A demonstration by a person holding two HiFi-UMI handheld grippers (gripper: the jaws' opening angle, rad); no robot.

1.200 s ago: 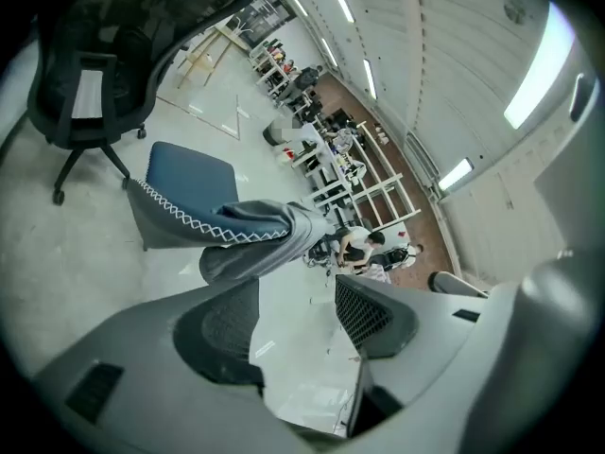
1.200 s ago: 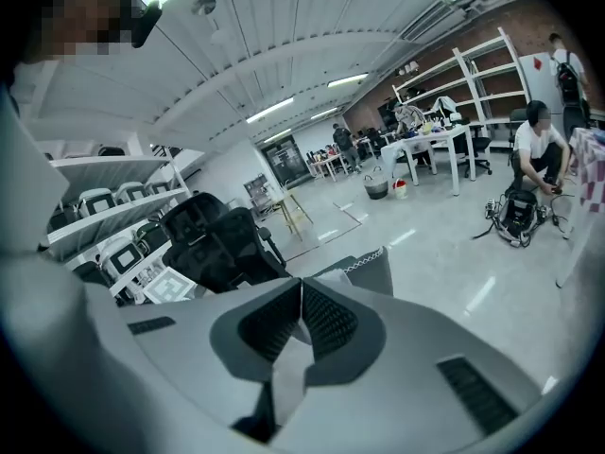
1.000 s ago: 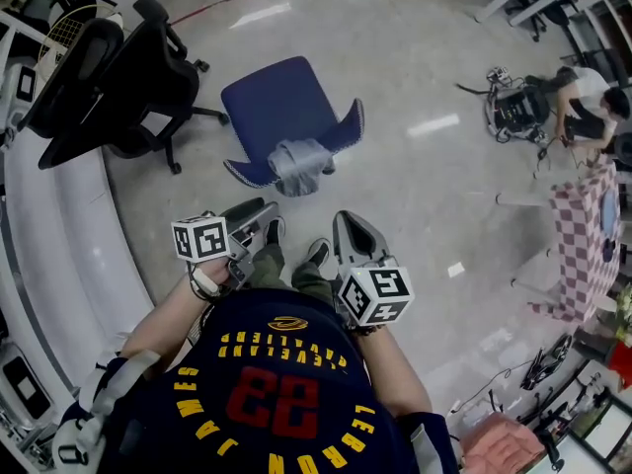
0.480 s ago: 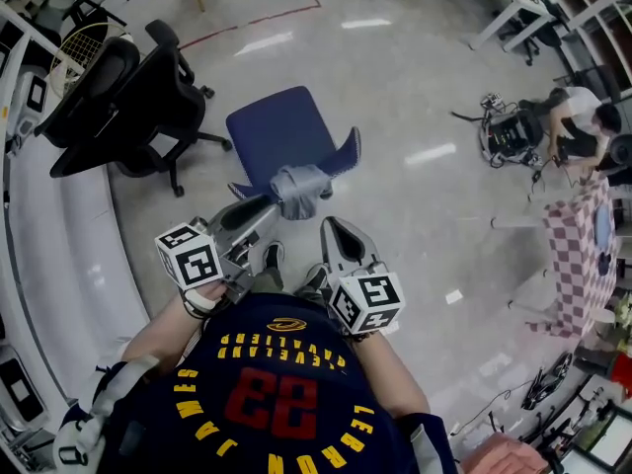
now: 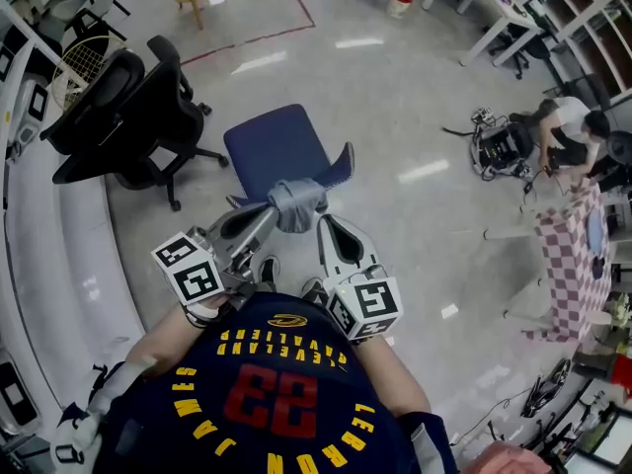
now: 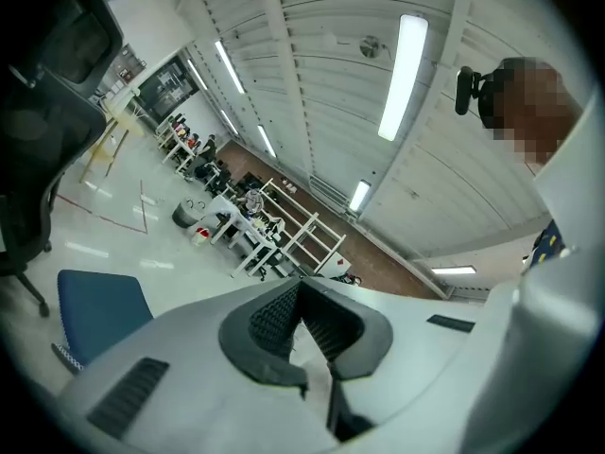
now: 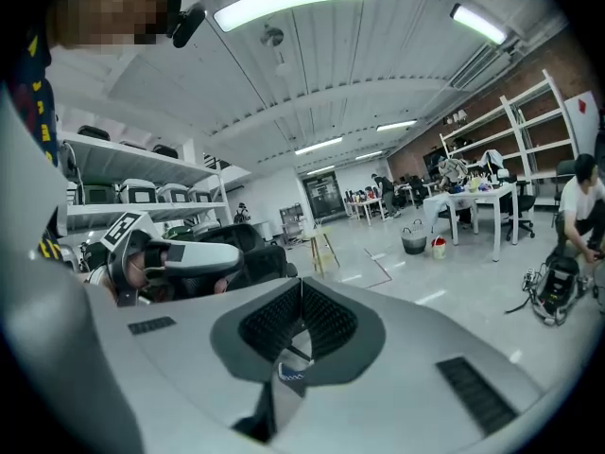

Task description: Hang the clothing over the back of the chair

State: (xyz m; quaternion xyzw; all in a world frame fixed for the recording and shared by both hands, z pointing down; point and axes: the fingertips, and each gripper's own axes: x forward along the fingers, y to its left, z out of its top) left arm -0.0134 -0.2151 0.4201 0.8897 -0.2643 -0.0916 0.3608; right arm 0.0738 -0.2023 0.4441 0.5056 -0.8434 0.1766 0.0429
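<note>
Clothing (image 5: 296,203), a grey bundle, sits at twelve o'clock from us. It is bunched on the near curved rim of the blue chair (image 5: 276,146), which we take for the top of its back. Part of it seems to hang down on our side. A black office chair (image 5: 128,107) stands well apart at ten o'clock.

Our left gripper (image 5: 275,213) shows just beside the bundle at its nine o'clock. From above we cannot tell whether it touches. Its fingers have just been closing and now stand clenched together. Looking along them, we see only pale floor past the tips and no cloth between them. Our right gripper (image 5: 328,223) sits near the bundle at five o'clock. Its fingers are clenched too, with nothing in them.

We judge the piece light, soft and limp. It will sag and fold wherever it goes unsupported, and it has no stiff edge to push against. A single thin layer may slide out from the fingers, so a thick fold or a seam near the top of the bundle is the better hold. Bunched as it is, it could slip off the rim. If we take it up again, each gripper should take one side. We then spread it until equal weight hangs on both sides of the back.
</note>
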